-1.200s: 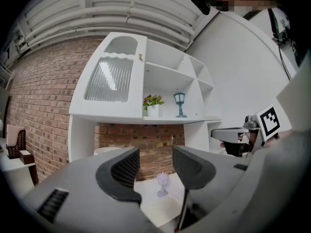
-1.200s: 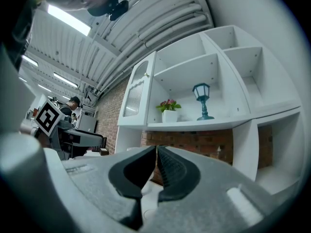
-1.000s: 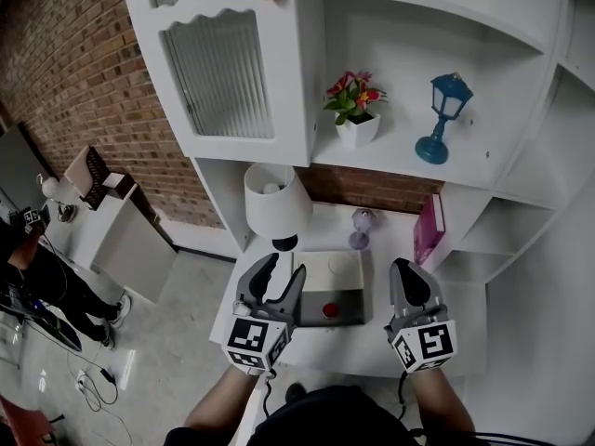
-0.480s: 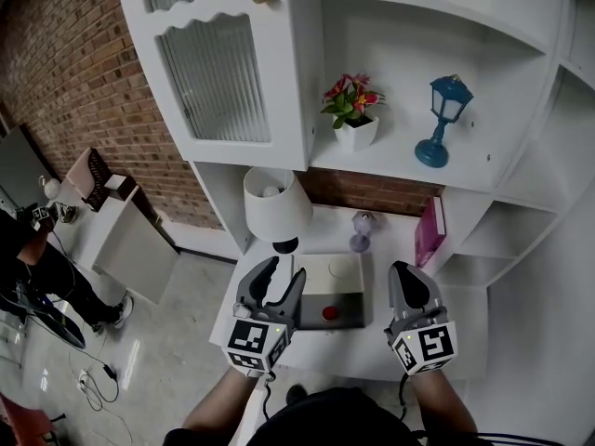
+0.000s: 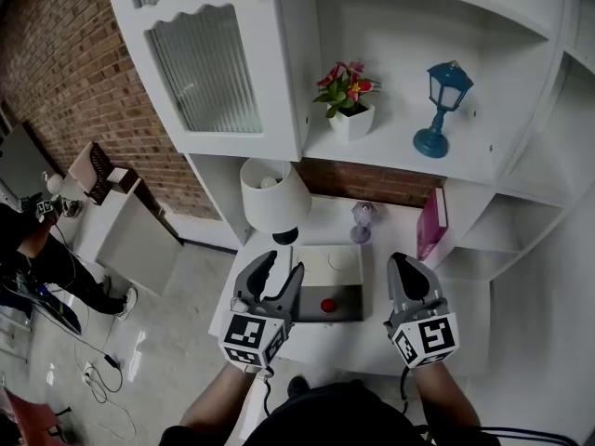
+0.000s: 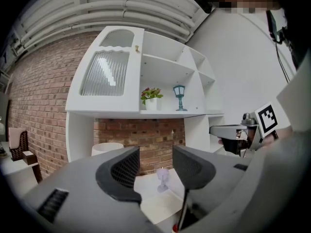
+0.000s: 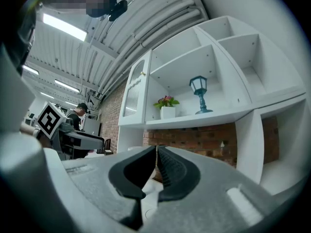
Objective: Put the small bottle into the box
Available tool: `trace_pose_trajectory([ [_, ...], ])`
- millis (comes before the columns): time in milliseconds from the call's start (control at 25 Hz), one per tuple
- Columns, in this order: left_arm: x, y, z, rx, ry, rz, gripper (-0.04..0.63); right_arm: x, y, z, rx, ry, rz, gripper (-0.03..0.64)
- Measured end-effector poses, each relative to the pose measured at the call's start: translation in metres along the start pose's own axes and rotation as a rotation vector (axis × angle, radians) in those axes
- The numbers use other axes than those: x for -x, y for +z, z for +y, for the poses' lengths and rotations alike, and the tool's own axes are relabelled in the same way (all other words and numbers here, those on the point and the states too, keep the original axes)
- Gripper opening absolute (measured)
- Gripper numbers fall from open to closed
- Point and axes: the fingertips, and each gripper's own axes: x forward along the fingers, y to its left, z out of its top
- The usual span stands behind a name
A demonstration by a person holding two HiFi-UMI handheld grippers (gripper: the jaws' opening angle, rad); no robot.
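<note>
No legible text, numbers or brand marks anywhere. Only print in the head view is the black-and-white square markers (image 5: pixel 249 337) on the left gripper (image 5: pixel 279 268) at 7 o'clock and the right gripper (image 5: pixel 403 266) at 5 o'clock: coded patterns, not letters. The pink book (image 5: pixel 432 223) at 3 o'clock is too small to read.

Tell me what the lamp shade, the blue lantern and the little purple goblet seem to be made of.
The lamp shade is matte white with no glare, so it looks like fabric or paper. The blue lantern is an opaque, even blue, likely painted metal or plastic. The purple goblet is pale and translucent: glass or clear plastic, too small to say which.
</note>
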Motion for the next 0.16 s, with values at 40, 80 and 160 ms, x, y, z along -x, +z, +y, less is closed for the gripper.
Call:
trace_pose_trajectory([
  [40, -0.001, 0.000, -0.002, -0.003, 0.001, -0.003, 0.207, 0.000, 0.000, -0.001, -0.003, 0.003, 0.000, -0.002],
  [80, -0.001, 0.000, -0.005, -0.004, 0.001, -0.004, 0.207, 0.001, -0.001, -0.002, -0.005, 0.005, 0.000, -0.002],
  [160, 0.000, -0.002, -0.014, 0.004, -0.003, 0.000, 0.207, 0.003, -0.002, -0.004, -0.008, 0.010, 0.002, -0.002],
])
